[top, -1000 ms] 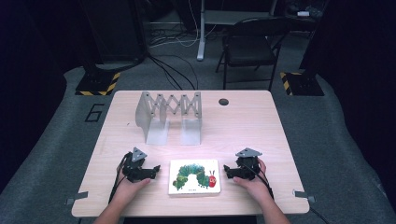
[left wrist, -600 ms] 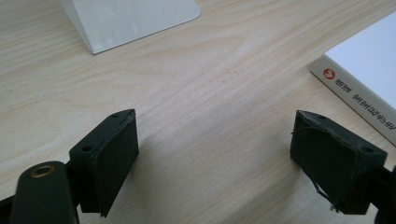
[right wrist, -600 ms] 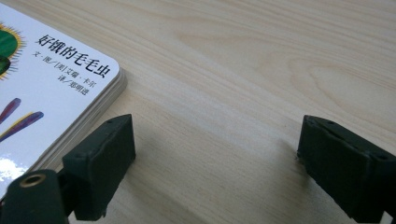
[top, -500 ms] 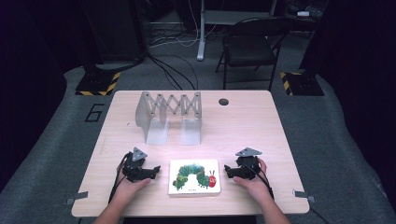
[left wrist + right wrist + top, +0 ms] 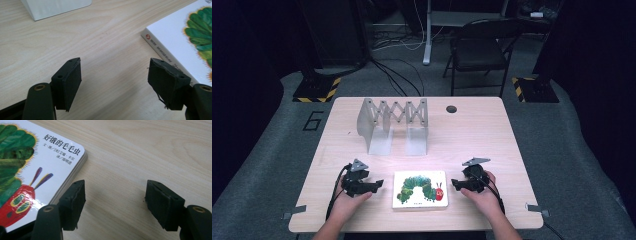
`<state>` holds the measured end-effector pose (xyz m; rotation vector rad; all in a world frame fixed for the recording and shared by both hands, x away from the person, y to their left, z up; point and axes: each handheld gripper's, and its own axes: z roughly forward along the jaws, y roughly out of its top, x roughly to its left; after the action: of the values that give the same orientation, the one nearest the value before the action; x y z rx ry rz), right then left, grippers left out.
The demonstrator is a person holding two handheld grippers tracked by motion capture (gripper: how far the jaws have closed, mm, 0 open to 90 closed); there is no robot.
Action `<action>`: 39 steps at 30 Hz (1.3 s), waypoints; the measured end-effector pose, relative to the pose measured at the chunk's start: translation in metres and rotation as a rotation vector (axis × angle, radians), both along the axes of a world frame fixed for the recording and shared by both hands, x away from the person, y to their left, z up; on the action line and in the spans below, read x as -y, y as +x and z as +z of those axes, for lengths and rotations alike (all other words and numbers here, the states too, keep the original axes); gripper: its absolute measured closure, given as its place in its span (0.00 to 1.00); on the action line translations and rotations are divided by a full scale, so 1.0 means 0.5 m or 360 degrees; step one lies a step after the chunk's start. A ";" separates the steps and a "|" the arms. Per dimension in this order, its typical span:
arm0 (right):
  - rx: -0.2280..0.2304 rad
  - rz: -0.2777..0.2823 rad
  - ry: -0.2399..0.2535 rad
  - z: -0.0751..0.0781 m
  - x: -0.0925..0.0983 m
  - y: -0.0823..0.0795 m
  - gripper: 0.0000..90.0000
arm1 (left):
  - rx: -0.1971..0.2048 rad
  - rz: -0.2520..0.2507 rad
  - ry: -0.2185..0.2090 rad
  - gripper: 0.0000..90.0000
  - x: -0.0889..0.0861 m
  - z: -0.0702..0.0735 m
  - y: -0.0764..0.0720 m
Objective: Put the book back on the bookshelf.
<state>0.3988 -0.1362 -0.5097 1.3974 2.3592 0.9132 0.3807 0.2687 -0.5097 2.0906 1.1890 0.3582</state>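
A: Book [image 5: 420, 188] flat on table [image 5: 472, 135], near edge, cover up, green caterpillar with red head showing. Midway between both grippers.

B: Left gripper [image 5: 377, 184]?

A: Resting on table just left of book, held by left hand [image 5: 349, 199], pointing toward book. Fingers [image 5: 67, 83] apart, just been closing, nothing between them but bare wood. Book's spine edge close beside far finger in left gripper view, not touching.

B: Right gripper [image 5: 455, 184]?

A: Mirror setup. On table just right of book, in right hand [image 5: 482, 195]. Fingers [image 5: 163, 203] parted, just been closing too, gap narrower than a moment ago. Nothing gripped. Rounded book corner with Chinese title beside one finger in right gripper view; contact there can't tell.

B: Anything else on table?

A: Grey folding rack [image 5: 393, 122] with scissor links, standing upright well behind book. Small dark round hole [image 5: 451, 109] near far edge. Black folding chair [image 5: 479, 52] on floor beyond table.
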 end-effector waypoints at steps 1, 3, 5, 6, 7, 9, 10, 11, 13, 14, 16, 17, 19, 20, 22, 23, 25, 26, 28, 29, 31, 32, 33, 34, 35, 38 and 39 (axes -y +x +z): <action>-0.0005 -0.0004 0.0015 0.002 0.000 -0.001 0.37 | -0.0008 0.0008 -0.0018 0.30 0.002 0.002 -0.003; -0.0030 0.0005 0.0054 0.006 0.002 -0.001 0.40 | -0.0014 -0.0023 -0.0004 0.30 0.003 0.009 -0.008; -0.0051 0.0000 0.0074 0.010 0.003 -0.002 0.41 | -0.0006 0.0001 -0.0033 0.30 0.006 0.011 -0.014; -0.0059 -0.0014 0.0084 0.013 0.001 -0.004 0.41 | 0.0002 0.0001 -0.0035 0.30 0.007 0.012 -0.016; -0.0058 -0.0010 0.0078 0.015 0.001 -0.003 0.41 | -0.0011 -0.0005 -0.0029 0.29 0.008 0.013 -0.018; -0.0074 0.0001 0.0056 0.021 -0.001 -0.003 0.41 | -0.0017 -0.0011 0.0004 0.29 0.013 0.014 -0.018; -0.0081 -0.0001 0.0057 0.024 -0.003 -0.004 0.41 | -0.0020 -0.0007 0.0002 0.29 0.016 0.019 -0.017; -0.0089 0.0004 0.0052 0.027 -0.003 -0.003 0.41 | -0.0020 -0.0017 -0.0011 0.29 0.016 0.024 -0.016; -0.0093 0.0003 0.0073 0.036 -0.001 -0.001 0.41 | -0.0033 -0.0024 -0.0046 0.29 0.020 0.036 -0.017; -0.0092 0.0001 0.0082 0.040 -0.001 0.000 0.41 | -0.0031 -0.0032 -0.0061 0.29 0.022 0.040 -0.017; -0.0086 0.0025 0.0092 0.052 -0.001 0.005 0.42 | -0.0049 -0.0063 -0.0047 0.29 0.027 0.047 -0.020; -0.0070 0.0035 0.0087 0.063 -0.007 0.008 0.42 | -0.0041 -0.0071 -0.0037 0.29 0.031 0.049 -0.022; -0.0061 0.0053 0.0084 0.067 -0.010 0.010 0.42 | -0.0046 -0.0086 -0.0032 0.29 0.037 0.052 -0.029; -0.0058 0.0073 0.0084 0.070 -0.012 0.012 0.42 | -0.0044 -0.0095 -0.0026 0.29 0.040 0.052 -0.034; -0.0064 0.0096 0.0092 0.073 -0.017 0.015 0.42 | -0.0028 -0.0081 -0.0046 0.29 0.045 0.048 -0.042; -0.0066 0.0117 0.0093 0.073 -0.019 0.016 0.42 | -0.0037 -0.0084 -0.0059 0.29 0.046 0.047 -0.046; -0.0072 0.0123 0.0098 0.073 -0.026 0.019 0.42 | -0.0019 -0.0109 -0.0054 0.29 0.049 0.043 -0.053; -0.0072 0.0144 0.0099 0.073 -0.028 0.022 0.42 | -0.0023 -0.0121 -0.0058 0.29 0.050 0.042 -0.055; -0.0082 0.0140 0.0111 0.073 -0.032 0.025 0.42 | -0.0010 -0.0136 -0.0070 0.29 0.052 0.041 -0.061; -0.0069 0.0152 0.0107 0.072 -0.031 0.029 0.42 | -0.0001 -0.0149 -0.0082 0.29 0.052 0.040 -0.063; -0.0089 0.0129 0.0141 0.072 -0.033 0.030 0.42 | 0.0005 -0.0158 -0.0108 0.29 0.054 0.036 -0.070; -0.0074 0.0131 0.0148 0.070 -0.032 0.032 0.42 | 0.0015 -0.0156 -0.0110 0.29 0.056 0.034 -0.073; -0.0070 0.0129 0.0169 0.069 -0.032 0.033 0.42 | 0.0012 -0.0184 -0.0087 0.29 0.054 0.035 -0.073; -0.0070 0.0129 0.0169 0.069 -0.032 0.033 0.42 | 0.0008 -0.0171 -0.0100 0.29 0.056 0.033 -0.076; -0.0060 0.0138 0.0172 0.067 -0.031 0.034 0.42 | 0.0017 -0.0171 -0.0104 0.29 0.058 0.030 -0.078; -0.0077 0.0117 0.0189 0.063 -0.034 0.031 0.42 | 0.0006 -0.0227 -0.0083 0.30 0.063 0.026 -0.084; -0.0063 0.0130 0.0190 0.059 -0.034 0.033 0.42 | 0.0000 -0.0231 -0.0084 0.30 0.067 0.024 -0.087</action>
<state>0.4152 -0.1191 -0.4801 1.3831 2.4437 1.0742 0.3374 0.2354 -0.4975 2.1156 1.0286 0.2568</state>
